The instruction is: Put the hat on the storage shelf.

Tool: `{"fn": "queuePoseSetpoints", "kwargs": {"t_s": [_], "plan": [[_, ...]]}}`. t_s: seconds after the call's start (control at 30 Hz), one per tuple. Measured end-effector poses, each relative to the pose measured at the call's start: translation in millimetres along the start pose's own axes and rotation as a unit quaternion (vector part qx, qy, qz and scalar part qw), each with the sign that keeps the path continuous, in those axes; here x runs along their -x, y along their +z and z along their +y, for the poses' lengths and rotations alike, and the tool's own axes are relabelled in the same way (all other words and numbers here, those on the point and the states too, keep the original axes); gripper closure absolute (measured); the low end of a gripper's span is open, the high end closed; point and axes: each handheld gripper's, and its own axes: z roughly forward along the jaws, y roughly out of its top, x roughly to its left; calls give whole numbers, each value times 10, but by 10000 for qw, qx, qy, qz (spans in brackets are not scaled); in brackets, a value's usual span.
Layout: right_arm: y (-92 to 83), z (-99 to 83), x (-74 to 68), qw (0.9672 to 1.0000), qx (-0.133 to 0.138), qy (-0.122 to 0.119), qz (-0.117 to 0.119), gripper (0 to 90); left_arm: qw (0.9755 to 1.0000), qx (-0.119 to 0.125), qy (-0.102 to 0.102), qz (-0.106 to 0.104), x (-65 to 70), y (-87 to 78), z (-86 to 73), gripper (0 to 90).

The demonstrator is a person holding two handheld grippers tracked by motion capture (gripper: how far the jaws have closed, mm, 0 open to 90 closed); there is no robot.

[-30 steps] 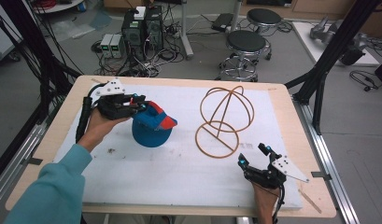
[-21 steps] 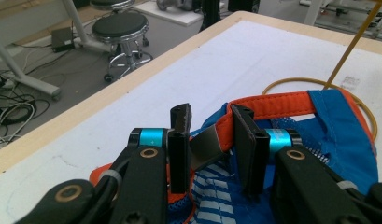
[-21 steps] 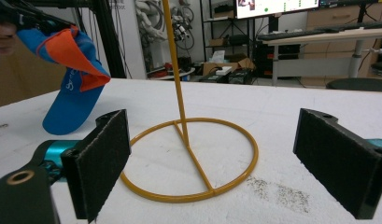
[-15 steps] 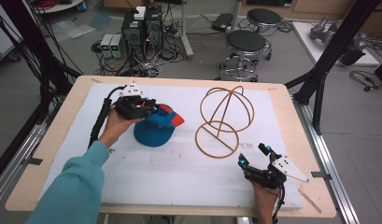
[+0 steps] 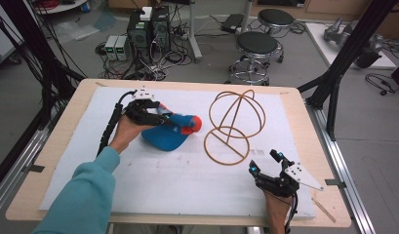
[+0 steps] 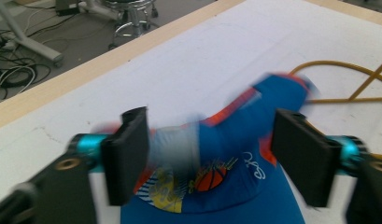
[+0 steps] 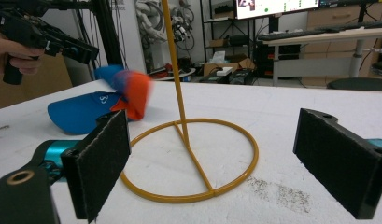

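Left gripper over the blue cap, left of the wire stand, forearm in a teal sleeve angled in from below; jaws just opened, 2 pads wide apart astride the cap's crown, not pressing. Right gripper resting near the stand's base ring, jaws apart, empty. Cap's printed logo legible from the left gripper view; orange brim drooping, blurred, from the right gripper view.
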Motion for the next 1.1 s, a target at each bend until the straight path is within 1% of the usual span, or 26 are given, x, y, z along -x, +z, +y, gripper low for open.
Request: {"fn": "queuePoseSetpoints", "kwargs": {"t_s": [0.03, 0.07, 0.13, 0.2, 0.33, 0.4, 0.47, 0.53, 0.6, 0.67, 0.7, 0.77, 0.8, 0.9, 0.93, 1.03, 1.07, 1.1], "plan": [[2, 0, 0, 10000, 8, -11, 14, 100, 10000, 16, 36, -77, 0, -5, 2, 186], [2, 0, 0, 10000, 5, -15, 6, 100, 10000, 23, 44, -75, 8, -10, 6, 156], [2, 0, -1, 10000, 7, -11, 11, 100, 9999, 26, 140, -88, 31, -11, 11, 156], [2, 0, -1, 10000, 6, -21, 2, 100, 9998, -21, 188, -94, 47, 8, 7, 155], [0, 0, -3, 10000, 5, -18, 0, 100, 9996, -109, 202, -138, 73, 67, -13, 147], [1, -1, 0, 10000, 19, -27, 7, 100, 9995, -110, 215, -183, 84, 99, -23, 131], [0, -1, 1, 10000, 23, -25, 14, 100, 9995, -104, 235, -183, 89, 126, -30, 127], [-3, 0, 0, 10000, 14, 4, 19, 100, 9994, -158, 253, -173, 98, 177, -49, 127], [-3, 0, 0, 10000, 15, 7, 21, 100, 9992, -286, 190, -226, 106, 234, -75, 127], [-2, 0, 0, 10000, 18, 11, 19, 100, 9985, -444, 211, -237, 116, 291, -101, 127], [-3, 0, 0, 10000, 17, 16, 23, 100, 9979, -570, 233, -218, 125, 331, -122, 127], [-2, 0, 5, 10000, 31, -4, 13, 100, 9970, -730, 202, -140, 136, 391, -158, 127], [-4, -1, 1, 10000, 22, 25, 21, 100, 9967, -782, 157, -119, 136, 414, -173, 127], [-2, -1, 5, 10000, 38, 1, 18, 100, 9960, -891, 64, -95, 110, 461, -210, 126], [-3, -1, 5, 10000, 36, 8, 17, 100, 9958, -905, 50, -97, 101, 471, -220, 127], [-3, -1, 7, 10000, 35, 18, 28, 100, 9945, -1044, 34, -69, 89, 491, -246, 127], [-6, -1, 5, 10000, 24, 34, 22, 100, 9938, -1106, 30, -94, 83, 500, -260, 127], [-6, -1, 5, 10000, 20, 33, 23, 100, 9937, -1113, 8, -120, 78, 507, -268, 127]]}}
